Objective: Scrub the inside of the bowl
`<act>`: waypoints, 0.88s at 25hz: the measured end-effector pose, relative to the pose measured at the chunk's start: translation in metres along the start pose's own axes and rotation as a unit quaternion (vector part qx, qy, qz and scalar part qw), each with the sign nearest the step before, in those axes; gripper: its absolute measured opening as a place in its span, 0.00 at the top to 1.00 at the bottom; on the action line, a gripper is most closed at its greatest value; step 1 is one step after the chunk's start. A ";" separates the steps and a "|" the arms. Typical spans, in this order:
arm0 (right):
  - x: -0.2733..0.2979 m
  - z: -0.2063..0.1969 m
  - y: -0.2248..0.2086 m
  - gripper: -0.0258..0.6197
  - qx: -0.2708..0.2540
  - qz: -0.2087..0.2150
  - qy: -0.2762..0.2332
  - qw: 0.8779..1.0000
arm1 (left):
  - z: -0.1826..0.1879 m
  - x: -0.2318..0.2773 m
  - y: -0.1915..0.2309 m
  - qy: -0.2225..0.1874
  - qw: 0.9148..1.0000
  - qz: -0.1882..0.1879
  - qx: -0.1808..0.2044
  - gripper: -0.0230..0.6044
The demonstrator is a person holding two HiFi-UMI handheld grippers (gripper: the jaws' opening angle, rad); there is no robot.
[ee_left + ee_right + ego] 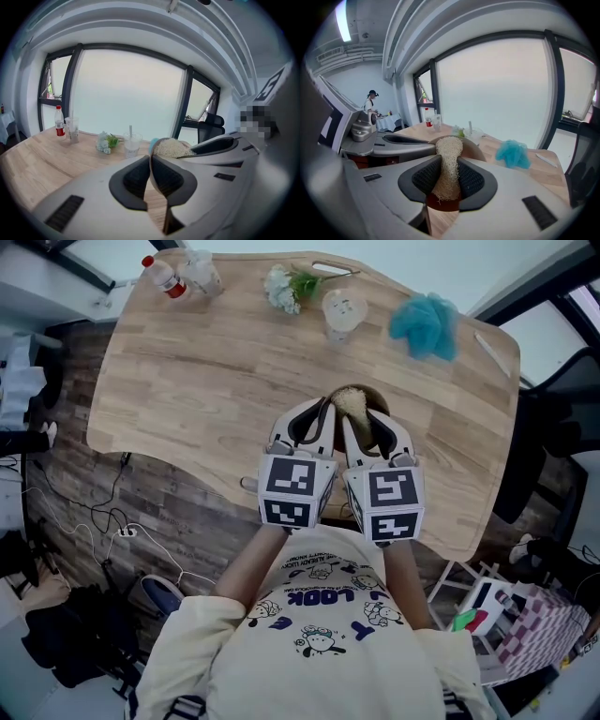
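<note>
- Left claw [150, 161]: pressed tight on the thin wall of the bowl [473, 146]. The brown rim runs straight up between the two pads with no gap either side.
- Bowl is lifted off the table [206, 381] and tilted, open side facing the right claw [449, 159].
- Right claw: pinching a loofah [449, 145]. The pads squeeze its lower half and the pale fibrous top sticks out past the tips.
- Loofah tip is inside the bowl, against the inner wall just ahead of the right claw's tips. Whether it actually touches the wall is not clear.
- The claws sit side by side, nearly touching and both angled down. The bowl is between and just ahead of their tips, near the table edge closest to the person.
- In the left gripper view, the loofah shows over the rim, just right of the left claw's tips, with the right claw's body beside it.
- Ahead and right of the right claw: a blue puff [513, 153] on the table, well apart.
- Straight ahead of both claws: a plastic cup [343, 310] with a straw, upright at the far side.
- Ahead and slightly left: flowers [286, 287] lying on the table.
- Far ahead and left of the left claw: a bottle [161, 276] with a red cap and label, and a clear cup [202, 273] just beside it.
</note>
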State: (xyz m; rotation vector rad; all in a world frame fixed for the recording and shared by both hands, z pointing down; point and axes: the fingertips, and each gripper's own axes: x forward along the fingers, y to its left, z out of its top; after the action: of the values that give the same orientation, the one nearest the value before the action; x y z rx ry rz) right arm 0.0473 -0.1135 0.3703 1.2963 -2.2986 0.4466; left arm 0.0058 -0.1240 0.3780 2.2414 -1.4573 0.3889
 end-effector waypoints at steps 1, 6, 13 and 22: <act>0.001 -0.001 0.001 0.80 -0.004 0.006 0.005 1.000 | 0.000 0.000 0.000 0.002 1.000 -0.001 0.002 0.89; 0.002 0.000 0.003 0.80 0.003 0.024 0.014 1.000 | 0.005 -0.001 0.001 -0.002 1.000 -0.001 0.007 0.89; 0.004 0.000 0.012 0.80 -0.030 0.011 0.027 0.999 | 0.015 -0.008 -0.001 -0.020 0.999 0.005 0.029 0.89; 0.006 -0.003 0.001 0.80 -0.014 0.001 0.031 0.999 | 0.013 -0.011 -0.002 -0.021 1.000 0.000 0.010 0.89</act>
State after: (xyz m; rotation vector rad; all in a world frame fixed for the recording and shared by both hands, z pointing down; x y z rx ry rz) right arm 0.0441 -0.1161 0.3762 1.2492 -2.2485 0.4472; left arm 0.0030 -0.1206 0.3614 2.2792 -1.4799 0.3606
